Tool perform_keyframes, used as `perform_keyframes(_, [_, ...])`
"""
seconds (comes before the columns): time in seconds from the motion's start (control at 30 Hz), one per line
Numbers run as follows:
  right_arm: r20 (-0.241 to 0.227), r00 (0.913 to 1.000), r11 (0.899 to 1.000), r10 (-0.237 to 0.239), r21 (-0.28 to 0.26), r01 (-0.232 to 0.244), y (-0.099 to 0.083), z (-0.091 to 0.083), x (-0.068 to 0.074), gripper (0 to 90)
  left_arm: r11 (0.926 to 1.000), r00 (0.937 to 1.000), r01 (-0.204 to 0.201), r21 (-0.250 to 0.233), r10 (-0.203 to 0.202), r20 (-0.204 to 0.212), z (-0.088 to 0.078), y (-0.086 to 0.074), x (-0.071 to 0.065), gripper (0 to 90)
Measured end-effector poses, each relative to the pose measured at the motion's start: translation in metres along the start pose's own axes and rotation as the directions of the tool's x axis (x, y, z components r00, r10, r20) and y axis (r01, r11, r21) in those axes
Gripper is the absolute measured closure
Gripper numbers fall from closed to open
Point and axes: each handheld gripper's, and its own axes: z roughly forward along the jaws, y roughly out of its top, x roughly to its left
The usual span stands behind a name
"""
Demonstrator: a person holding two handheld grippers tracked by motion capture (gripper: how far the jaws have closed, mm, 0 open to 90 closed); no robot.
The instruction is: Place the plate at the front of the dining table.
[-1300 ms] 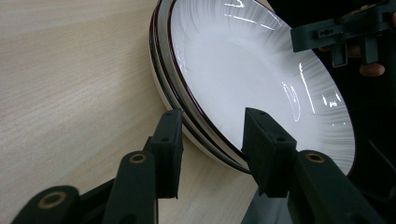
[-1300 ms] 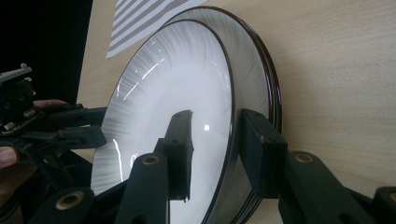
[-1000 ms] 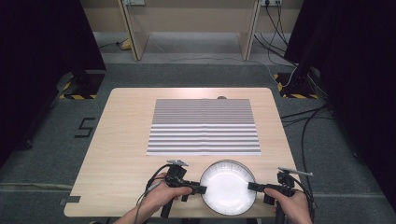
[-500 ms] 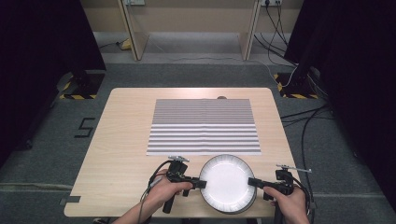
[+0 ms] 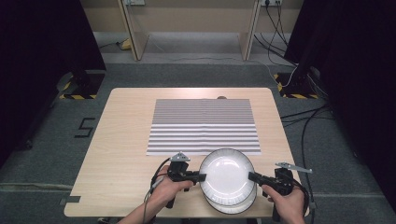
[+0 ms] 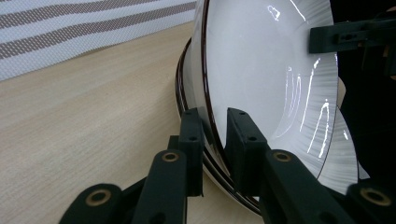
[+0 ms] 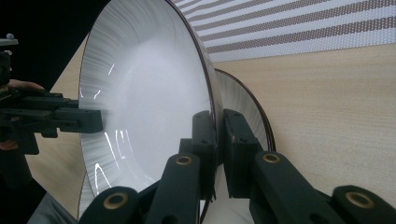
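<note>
**Top plate pinched at both edges above the stack**

A round white ceramic plate with a thin dark rim [image 5: 227, 175] is held at the near edge of the pale wooden tabletop [image 5: 121, 140], over a second plate of the same kind [image 5: 231, 205] that lies on the wood beneath it. The upper plate sits slightly farther from the person than the lower one, so the lower one's near edge shows past it.

The left tongs [image 5: 201, 177] grip the plate's left rim; in the left gripper view the two black jaws have just been closing and now pinch the rim between them [image 6: 214, 140]. The right tongs [image 5: 251, 176] grip the opposite rim, jaws pressed onto it [image 7: 218, 140].

A grey-and-white striped cloth mat [image 5: 204, 126] lies flat on the middle of the tabletop, just beyond the plates. Each hand wraps a gripper body at the table's near edge.
</note>
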Motion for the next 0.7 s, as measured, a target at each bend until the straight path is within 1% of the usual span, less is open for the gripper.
perform_keyframes(0.07, [0.004, 1.0, 1.0, -0.006, -0.003, 0.006, 0.0, 0.0, 0.001, 84.6, 1.0, 1.0, -0.008, -0.006, 0.008, -0.004, 0.0, 0.0, 0.0, 76.8])
perform_keyframes(0.13, [0.008, 0.9998, 1.0, -0.017, -0.018, 0.017, 0.0, 0.001, 0.001, 84.6, 0.9997, 0.9999, -0.008, -0.023, 0.007, -0.014, 0.0, -0.001, 0.0, 77.1])
perform_keyframes(0.17, [0.009, 0.9999, 1.0, -0.011, -0.021, 0.011, 0.0, 0.001, 0.002, 84.6, 0.9995, 0.9998, -0.011, -0.03, 0.011, -0.017, 0.0, -0.001, 0.0, 77.3])
perform_keyframes(0.23, [0.013, 0.9998, 1.0, -0.015, -0.025, 0.016, 0.0, 0.001, 0.002, 84.7, 0.9993, 0.9997, -0.017, -0.034, 0.016, -0.02, 0.0, 0.0, 0.0, 77.4])
perform_keyframes(0.27, [0.016, 0.9997, 0.999, -0.02, -0.035, 0.021, 0.0, 0.001, 0.003, 84.7, 0.9983, 0.9988, -0.039, -0.044, 0.038, -0.03, -0.001, 0.0, 0.0, 77.4])
perform_keyframes(0.3, [0.016, 0.9997, 0.999, -0.02, -0.035, 0.021, 0.0, 0.001, 0.003, 84.7, 0.9983, 0.9988, -0.039, -0.044, 0.038, -0.03, -0.001, 0.0, 0.0, 77.5])
perform_keyframes(0.33, [0.017, 0.9993, 0.998, -0.033, -0.044, 0.034, 0.001, 0.002, 0.004, 84.7, 0.9971, 0.9983, -0.046, -0.061, 0.044, -0.038, -0.001, 0.0, 0.001, 77.8])
perform_keyframes(0.37, [0.019, 0.9992, 0.998, -0.035, -0.048, 0.035, 0.001, 0.002, 0.005, 84.7, 0.9971, 0.9983, -0.046, -0.061, 0.044, -0.038, -0.001, 0.0, 0.001, 78.0])
perform_keyframes(0.4, [0.023, 0.9991, 0.998, -0.035, -0.051, 0.036, 0.001, 0.002, 0.006, 84.8, 0.996, 0.9988, -0.03, -0.084, 0.027, -0.042, -0.001, 0.0, 0.002, 78.6])
perform_keyframes(0.47, [0.037, 0.9982, 0.996, -0.046, -0.071, 0.049, 0.0, 0.003, 0.008, 84.9, 0.9934, 0.9983, -0.03, -0.11, 0.024, -0.054, 0.0, -0.001, 0.002, 79.2])
perform_keyframes(0.5, [0.04, 0.998, 0.995, -0.049, -0.08, 0.052, 0.0, 0.003, 0.008, 84.9, 0.9934, 0.9983, -0.03, -0.11, 0.024, -0.054, 0.0, -0.001, 0.002, 79.6])
perform_keyframes(0.53, [0.042, 0.9975, 0.993, -0.057, -0.097, 0.061, -0.001, 0.003, 0.008, 84.9, 0.9884, 0.9982, -0.026, -0.149, 0.017, -0.058, 0.0, -0.002, 0.003, 80.0])
perform_keyframes(0.57, [0.043, 0.9974, 0.992, -0.058, -0.107, 0.063, -0.002, 0.003, 0.009, 84.9, 0.9856, 0.9983, -0.022, -0.168, 0.013, -0.056, 0.001, -0.003, 0.004, 80.4])
perform_keyframes(0.63, [0.047, 0.9962, 0.988, -0.073, -0.13, 0.079, -0.003, 0.004, 0.01, 84.9, 0.9806, 0.998, -0.035, -0.193, 0.024, -0.059, 0.001, -0.004, 0.005, 80.8])
perform_keyframes(0.67, [0.049, 0.9953, 0.985, -0.084, -0.147, 0.09, -0.004, 0.004, 0.01, 84.8, 0.9798, 0.9984, -0.033, -0.197, 0.024, -0.051, 0.001, -0.004, 0.006, 80.8])
perform_keyframes(0.7, [0.048, 0.9948, 0.984, -0.09, -0.149, 0.096, -0.005, 0.004, 0.01, 84.7, 0.9799, 0.9987, -0.04, -0.196, 0.033, -0.04, 0.002, -0.004, 0.008, 80.7])
